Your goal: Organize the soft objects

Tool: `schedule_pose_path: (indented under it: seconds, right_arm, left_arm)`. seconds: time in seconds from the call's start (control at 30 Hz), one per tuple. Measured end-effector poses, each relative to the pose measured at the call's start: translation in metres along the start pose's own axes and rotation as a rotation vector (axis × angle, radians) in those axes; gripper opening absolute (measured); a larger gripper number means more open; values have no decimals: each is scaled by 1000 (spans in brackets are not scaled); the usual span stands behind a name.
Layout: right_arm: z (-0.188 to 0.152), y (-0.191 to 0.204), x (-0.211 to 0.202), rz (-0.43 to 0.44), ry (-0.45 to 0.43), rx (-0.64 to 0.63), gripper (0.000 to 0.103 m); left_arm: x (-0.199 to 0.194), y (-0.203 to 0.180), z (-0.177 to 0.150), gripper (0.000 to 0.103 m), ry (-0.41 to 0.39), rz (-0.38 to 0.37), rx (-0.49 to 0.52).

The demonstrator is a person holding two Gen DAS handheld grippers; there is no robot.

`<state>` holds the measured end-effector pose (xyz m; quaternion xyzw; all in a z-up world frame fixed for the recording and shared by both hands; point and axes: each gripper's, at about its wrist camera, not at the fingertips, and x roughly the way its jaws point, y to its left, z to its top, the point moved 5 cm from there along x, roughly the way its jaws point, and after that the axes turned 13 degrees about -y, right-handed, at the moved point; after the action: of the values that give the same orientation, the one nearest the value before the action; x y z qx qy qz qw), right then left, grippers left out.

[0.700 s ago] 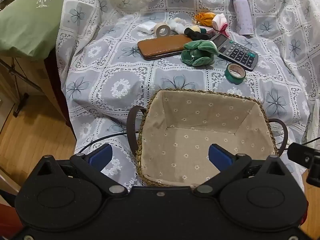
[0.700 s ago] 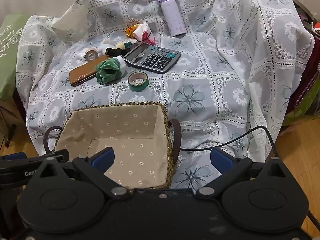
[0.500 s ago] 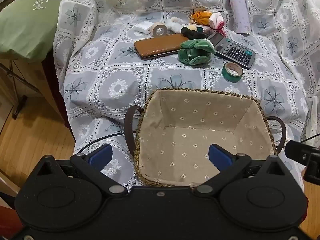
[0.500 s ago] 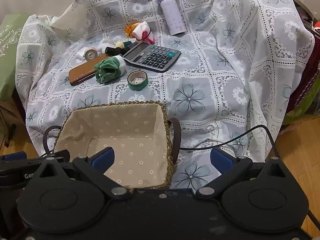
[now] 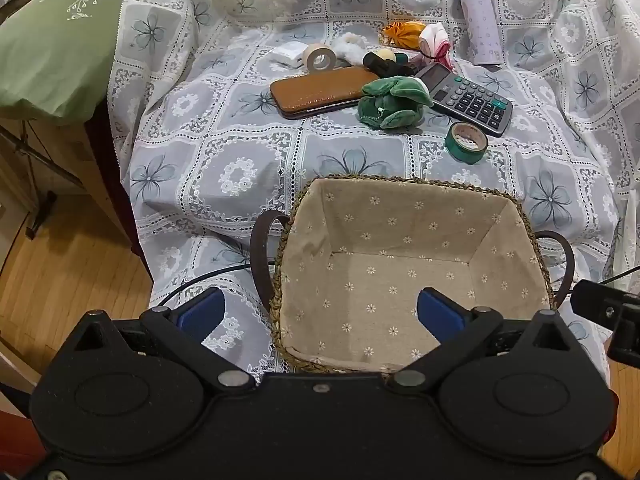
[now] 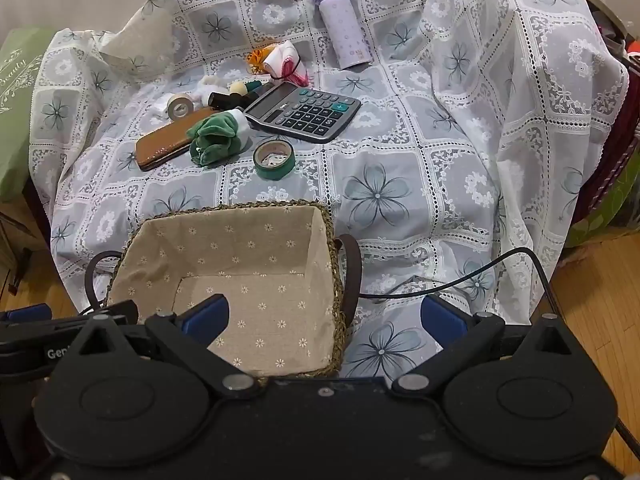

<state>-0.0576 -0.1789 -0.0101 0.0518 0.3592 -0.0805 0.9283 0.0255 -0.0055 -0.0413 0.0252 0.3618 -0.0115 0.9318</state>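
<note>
A fabric-lined woven basket (image 5: pixel 400 196) (image 6: pixel 240 210) with dark handles stands empty at the near edge of the lace-covered surface. Beyond it lie a green plush toy (image 5: pixel 394 102) (image 6: pixel 216 138), an orange soft pouch (image 5: pixel 402 34) (image 6: pixel 256 58), a white and pink cloth bundle (image 5: pixel 434 40) (image 6: pixel 286 62) and a white fluffy piece (image 5: pixel 352 44). My left gripper (image 5: pixel 320 314) is open and empty over the basket's near left side. My right gripper (image 6: pixel 324 318) is open and empty over the basket's near right side.
Hard items lie among the soft ones: a brown leather case (image 5: pixel 320 92), calculator (image 5: pixel 466 98), green tape roll (image 5: pixel 466 142), beige tape roll (image 5: pixel 318 56), purple bottle (image 5: pixel 480 20). A black cable (image 6: pixel 460 280) crosses the cloth's front. A green pillow (image 5: pixel 52 40) lies left.
Both grippers have edged slightly forward and left over the basket; the objects appear a little nearer. Both stay open and nothing on the cloth has moved.
</note>
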Motion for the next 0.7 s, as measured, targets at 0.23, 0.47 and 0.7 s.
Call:
schedule_pose_path:
  seconds: [0.23,0.47,0.7]
  right_arm:
    - [0,0,0,1,3,1,102]
    - [-1,0,1,1,3,1,102]
    - [-3,0,0,2,7,4,102]
  left_arm:
    - [2,2,-3,99,2,-4,0]
    - [2,2,-2,99,7,-6,0]
    - [2,2,-3,99,9,-6,0]
